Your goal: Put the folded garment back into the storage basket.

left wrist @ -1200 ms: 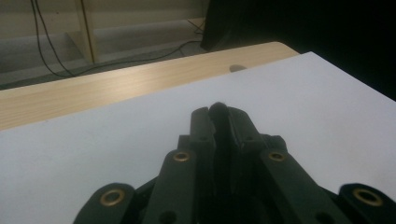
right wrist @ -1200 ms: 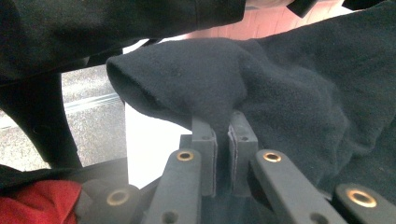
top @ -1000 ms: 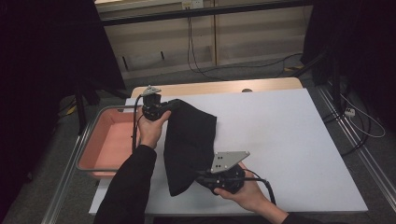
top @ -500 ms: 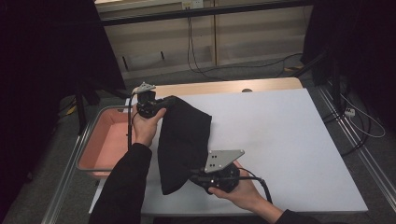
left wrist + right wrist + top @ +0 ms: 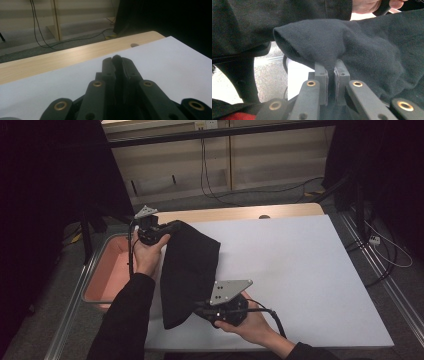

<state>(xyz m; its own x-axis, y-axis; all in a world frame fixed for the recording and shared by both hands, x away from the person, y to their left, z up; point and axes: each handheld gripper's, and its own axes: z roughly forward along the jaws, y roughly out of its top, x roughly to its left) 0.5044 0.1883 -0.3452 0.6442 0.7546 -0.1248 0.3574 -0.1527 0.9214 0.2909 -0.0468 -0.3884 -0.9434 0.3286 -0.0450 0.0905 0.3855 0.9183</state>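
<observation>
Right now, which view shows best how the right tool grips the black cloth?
The right gripper view: its jaws are shut on a fold of the black cloth, seen close. The high view shows the cloth stretched between the right tool and left tool. The left gripper view shows a dark sliver between its jaws.

A white sheet [image 5: 300, 270] covers most of the table across the middle of the frame. A strip of bare wooden tabletop [image 5: 240, 213] shows along its far edge. At left, beside the table, sits a pink tray [image 5: 107, 275] with a metal rim. Black cables [image 5: 220, 195] trail over the grey floor at the top.
</observation>
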